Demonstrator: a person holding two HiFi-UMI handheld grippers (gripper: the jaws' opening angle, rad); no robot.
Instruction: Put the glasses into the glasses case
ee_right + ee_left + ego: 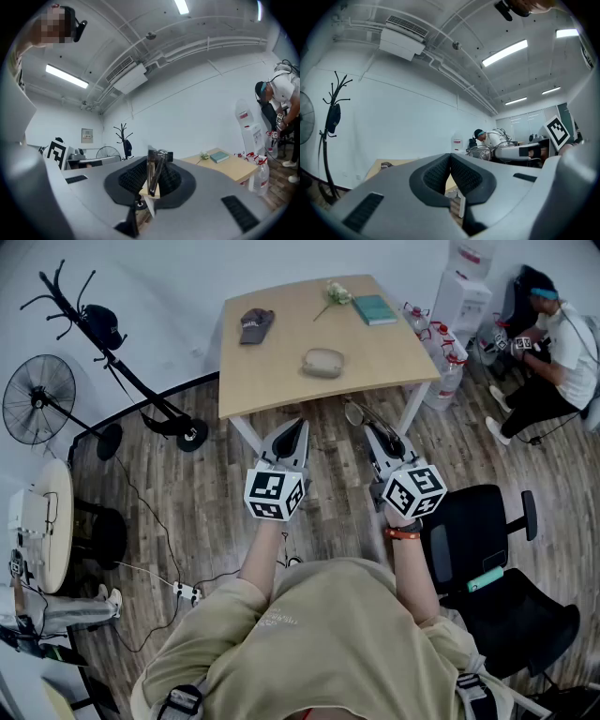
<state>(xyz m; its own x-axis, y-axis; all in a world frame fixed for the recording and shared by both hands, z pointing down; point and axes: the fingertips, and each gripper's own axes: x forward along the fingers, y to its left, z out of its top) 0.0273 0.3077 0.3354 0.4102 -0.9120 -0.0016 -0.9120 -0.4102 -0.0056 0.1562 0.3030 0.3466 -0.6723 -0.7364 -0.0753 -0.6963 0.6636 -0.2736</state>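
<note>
Nearest the camera, the person holds both grippers out level over the wood floor [197, 512], short of the surface [281, 371]. The left gripper [294, 432] has its fingers [433, 176] together with nothing between them. The right gripper [380, 437], just beside it, has its fingers [131, 178] clamped on the glasses [354, 413]. The frame stands on edge between the pads, and a lens sticks out past the tips toward the surface's near edge. The glasses hang in the air above the floor, apart from the surface.

A black chair [487, 559] stands to the person's right.

Farther on, the case [323, 362] lies on the surface a little in from the near edge, roughly ahead of the gap between the two grippers and well apart from the glasses. Behind it to the left sits a dark cap [255, 324]. At the far side lie a flower [336, 293] and, just to its right, a teal book [375, 308].

Off to the left a fan [39, 399] stands on the floor. At the far right a second person [562, 352] sits bent over.
</note>
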